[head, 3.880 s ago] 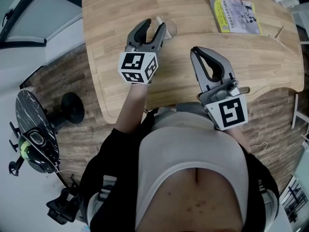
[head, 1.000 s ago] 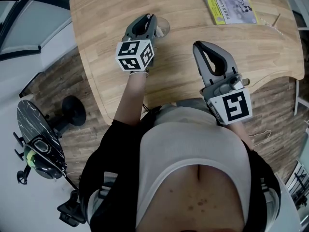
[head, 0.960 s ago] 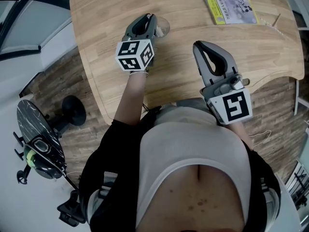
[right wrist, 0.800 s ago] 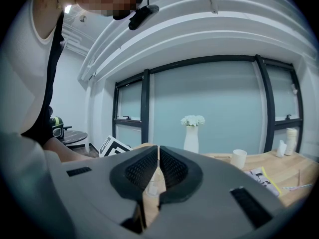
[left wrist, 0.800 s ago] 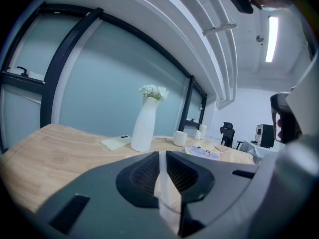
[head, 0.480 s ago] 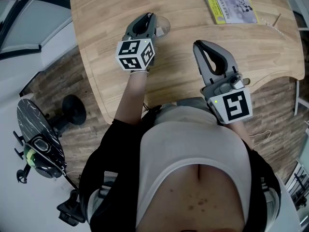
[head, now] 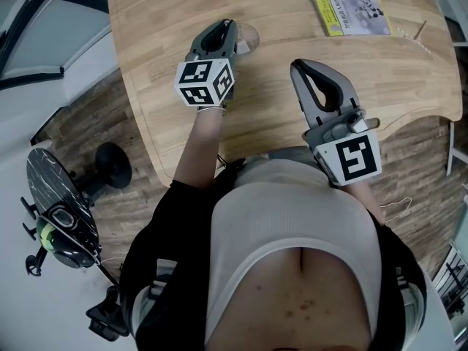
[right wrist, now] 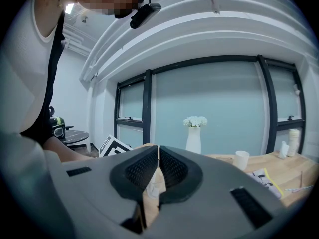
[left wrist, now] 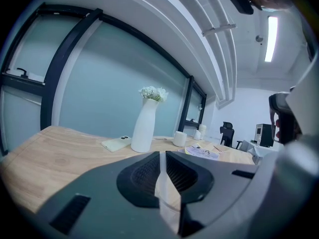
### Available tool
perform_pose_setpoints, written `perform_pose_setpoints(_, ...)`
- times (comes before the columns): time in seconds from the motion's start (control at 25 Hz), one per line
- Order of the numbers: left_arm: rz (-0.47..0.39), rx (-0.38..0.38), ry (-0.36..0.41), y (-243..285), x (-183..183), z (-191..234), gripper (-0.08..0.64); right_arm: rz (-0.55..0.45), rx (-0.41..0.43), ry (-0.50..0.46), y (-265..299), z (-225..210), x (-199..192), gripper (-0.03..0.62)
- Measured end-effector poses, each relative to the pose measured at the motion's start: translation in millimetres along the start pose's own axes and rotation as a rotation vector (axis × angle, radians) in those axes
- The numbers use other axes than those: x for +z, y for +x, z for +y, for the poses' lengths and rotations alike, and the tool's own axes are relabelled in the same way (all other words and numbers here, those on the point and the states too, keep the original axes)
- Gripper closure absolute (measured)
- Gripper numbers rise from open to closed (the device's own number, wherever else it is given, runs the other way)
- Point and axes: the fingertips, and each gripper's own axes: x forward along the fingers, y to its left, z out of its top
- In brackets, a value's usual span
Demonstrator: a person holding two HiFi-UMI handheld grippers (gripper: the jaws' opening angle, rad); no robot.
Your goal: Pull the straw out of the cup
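Observation:
A clear plastic cup [head: 248, 38] stands on the wooden table [head: 270, 123] at the far left, with a pale straw [left wrist: 160, 183] rising from it. My left gripper [head: 231, 26] reaches to the cup's rim. In the left gripper view its pads [left wrist: 180, 171] are closed on the straw, which runs up between them. My right gripper [head: 295, 66] hovers over the middle of the table, shut and holding nothing. In the right gripper view [right wrist: 158, 148] the cup [right wrist: 151, 184] shows through the gap below the closed tips.
A yellow-edged booklet [head: 353, 7] lies at the table's far right. A white vase with flowers [left wrist: 144, 126], a phone [left wrist: 116, 143] and a white mug [left wrist: 179, 138] stand at the back. The table's curved near edge lies close to the person's body.
The left jaws, which stood open around the straw a few seconds ago, have closed onto it. Over the last second neither hand has moved.

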Motion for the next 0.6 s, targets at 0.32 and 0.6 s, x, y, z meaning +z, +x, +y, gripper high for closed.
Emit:
perform_pose_setpoints(0.32,-0.005,-0.008,0.06,-5.2,5.5,-5.7,0.52,0.003,0.005,0.03,4.0,5.9,2.9,0.561)
perform_pose_setpoints(0.6,-0.018,-0.003,0.042,-9.6,9.0,-6.5,0.52,-0.007,0.008,0.034,3.5,6.2,4.7,0.561)
